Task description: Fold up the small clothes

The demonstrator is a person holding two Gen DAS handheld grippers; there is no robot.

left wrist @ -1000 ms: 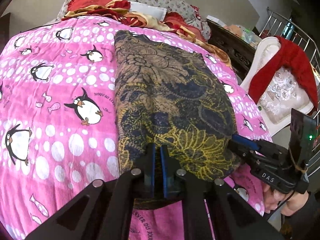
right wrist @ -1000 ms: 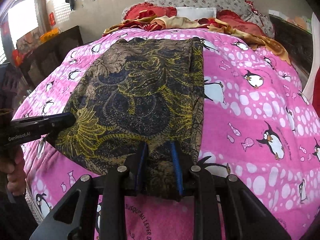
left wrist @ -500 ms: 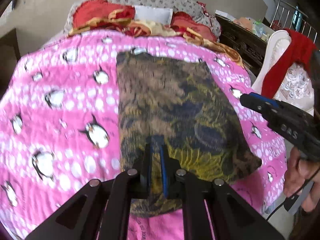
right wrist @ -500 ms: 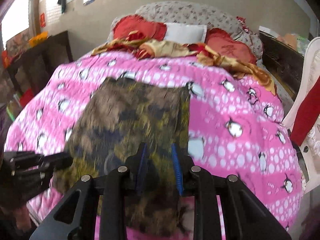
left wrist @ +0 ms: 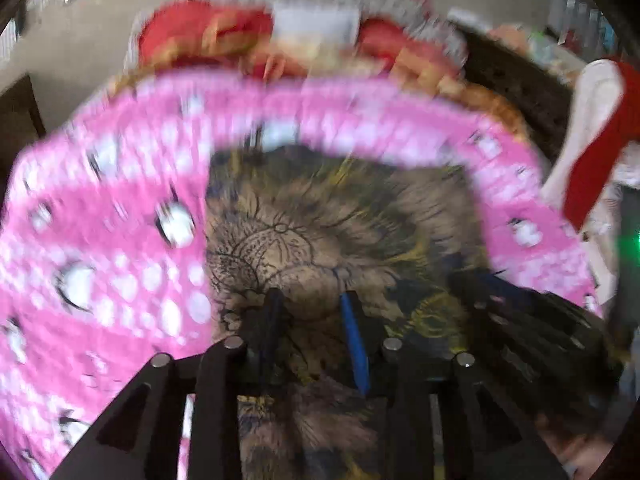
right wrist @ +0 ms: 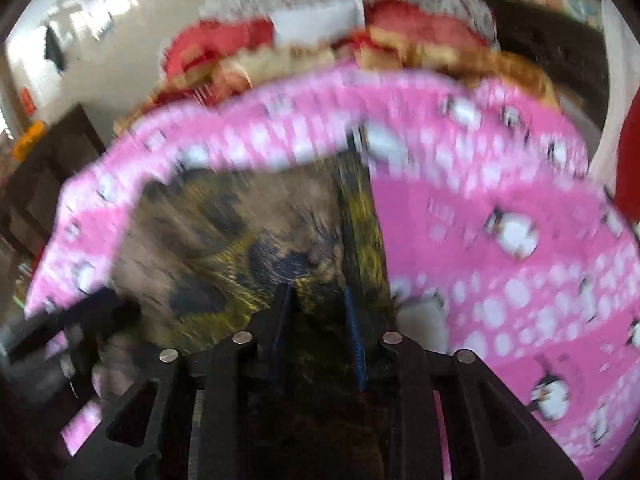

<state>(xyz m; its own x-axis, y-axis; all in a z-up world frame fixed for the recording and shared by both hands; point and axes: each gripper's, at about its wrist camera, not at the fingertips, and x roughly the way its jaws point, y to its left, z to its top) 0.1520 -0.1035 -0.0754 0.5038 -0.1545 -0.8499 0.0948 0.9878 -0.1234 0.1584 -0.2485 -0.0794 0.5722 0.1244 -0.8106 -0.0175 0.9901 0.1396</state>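
Observation:
A dark brown-and-yellow floral cloth (left wrist: 340, 232) lies on the pink penguin blanket (left wrist: 120, 248), now doubled over on itself. My left gripper (left wrist: 312, 304) is over its near left part with the jaws apart and cloth seen between them. My right gripper (right wrist: 316, 296) is over the cloth (right wrist: 240, 240) near its right edge, jaws a little apart with cloth between them. Both views are blurred by motion. Each gripper shows in the other's view, the right one (left wrist: 520, 320) and the left one (right wrist: 72, 320).
Red and patterned pillows (left wrist: 256, 36) lie at the head of the bed. A white chair with a red cloth (left wrist: 596, 120) stands to the right. Dark furniture (right wrist: 48, 176) stands to the left of the bed.
Both grippers have carried the near edge of the cloth forward toward the pillows, folding it over. The left jaws have opened from shut. The views have become blurred.

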